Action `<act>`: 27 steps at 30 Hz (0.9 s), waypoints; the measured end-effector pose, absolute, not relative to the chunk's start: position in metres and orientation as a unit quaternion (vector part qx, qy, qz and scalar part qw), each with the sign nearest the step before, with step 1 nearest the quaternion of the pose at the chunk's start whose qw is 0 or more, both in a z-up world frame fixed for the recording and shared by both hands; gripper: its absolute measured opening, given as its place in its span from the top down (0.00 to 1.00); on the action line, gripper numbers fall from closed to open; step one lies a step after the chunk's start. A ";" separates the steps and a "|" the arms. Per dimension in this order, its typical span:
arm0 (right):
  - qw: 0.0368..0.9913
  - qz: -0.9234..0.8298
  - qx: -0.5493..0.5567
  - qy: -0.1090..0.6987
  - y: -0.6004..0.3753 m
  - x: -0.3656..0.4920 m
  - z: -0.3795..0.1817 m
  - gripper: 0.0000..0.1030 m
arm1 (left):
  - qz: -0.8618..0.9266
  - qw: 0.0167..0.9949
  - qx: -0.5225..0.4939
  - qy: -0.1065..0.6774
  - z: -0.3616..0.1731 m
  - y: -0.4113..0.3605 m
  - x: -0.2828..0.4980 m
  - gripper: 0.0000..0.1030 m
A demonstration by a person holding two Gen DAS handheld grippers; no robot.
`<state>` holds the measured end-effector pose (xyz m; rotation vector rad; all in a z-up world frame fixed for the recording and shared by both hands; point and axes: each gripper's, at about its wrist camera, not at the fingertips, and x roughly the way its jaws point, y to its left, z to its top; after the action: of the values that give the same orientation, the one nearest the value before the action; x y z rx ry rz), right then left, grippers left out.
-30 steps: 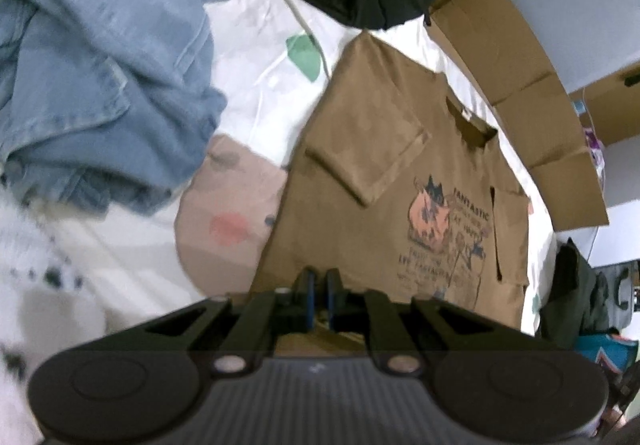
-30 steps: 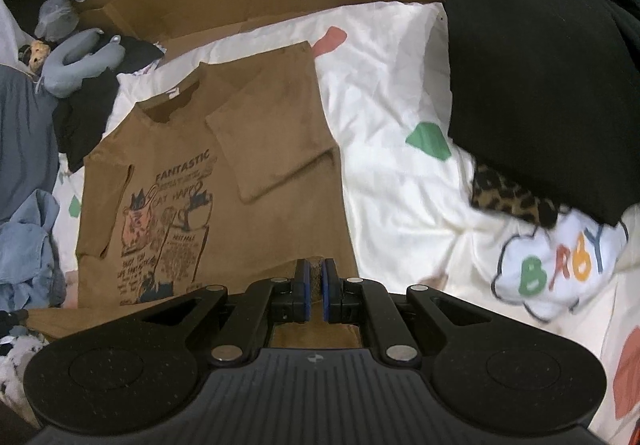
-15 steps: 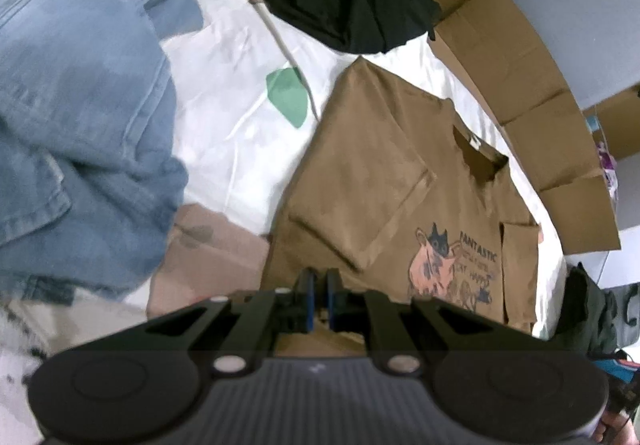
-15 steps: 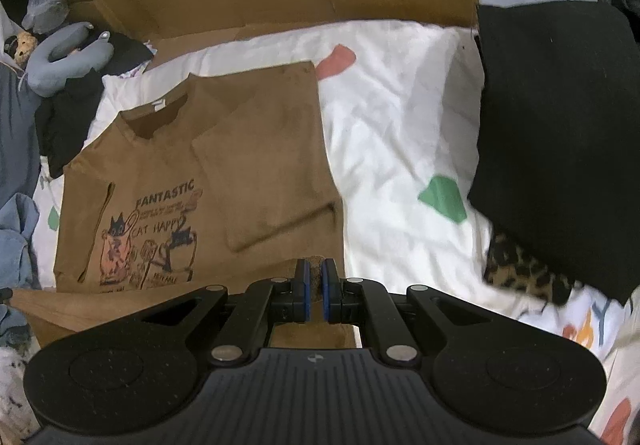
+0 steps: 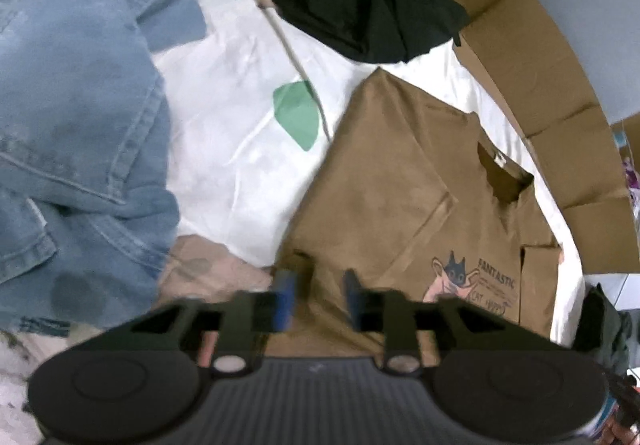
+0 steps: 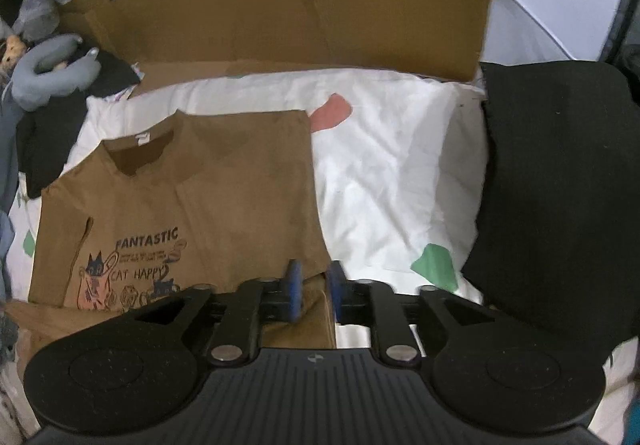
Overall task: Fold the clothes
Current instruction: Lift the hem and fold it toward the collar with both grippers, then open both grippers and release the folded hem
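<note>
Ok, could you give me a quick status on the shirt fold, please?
Left gripper and right gripper opening, pads off cloth. Brown T-shirt flat, sleeves folded in. Nothing in the way.

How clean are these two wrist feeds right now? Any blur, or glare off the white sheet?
Left wrist: motion-smeared, worst on the opening fingers and the jeans; the brown T-shirt print stays legible. Right wrist: sharper, the "FANTASTIC" lettering crisp, fingers slightly soft. Both bow at the edges; the white sheet is bright, not blown out.
</note>
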<state>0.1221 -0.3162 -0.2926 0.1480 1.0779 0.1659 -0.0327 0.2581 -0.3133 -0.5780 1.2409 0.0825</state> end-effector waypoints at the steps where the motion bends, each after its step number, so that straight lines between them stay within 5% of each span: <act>1: 0.853 0.078 0.079 0.509 -0.319 0.120 -0.288 0.68 | 0.036 0.775 -0.265 0.573 -0.311 0.259 -0.036 0.44; 8: 0.862 0.069 0.057 0.498 -0.338 0.087 -0.244 0.61 | 0.013 0.787 -0.224 0.575 -0.279 0.258 -0.056 0.31; 12: 0.873 0.071 0.052 0.480 -0.353 0.064 -0.215 0.41 | -0.006 0.790 -0.205 0.577 -0.255 0.257 -0.069 0.28; 27: 0.882 0.087 0.084 0.456 -0.366 0.027 -0.201 0.37 | 0.042 0.806 -0.152 0.570 -0.194 0.268 -0.098 0.15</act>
<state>0.0266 -0.3656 -0.2011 0.1740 0.9494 0.1815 -0.0980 0.2685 -0.1937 -0.3262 1.2200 0.0907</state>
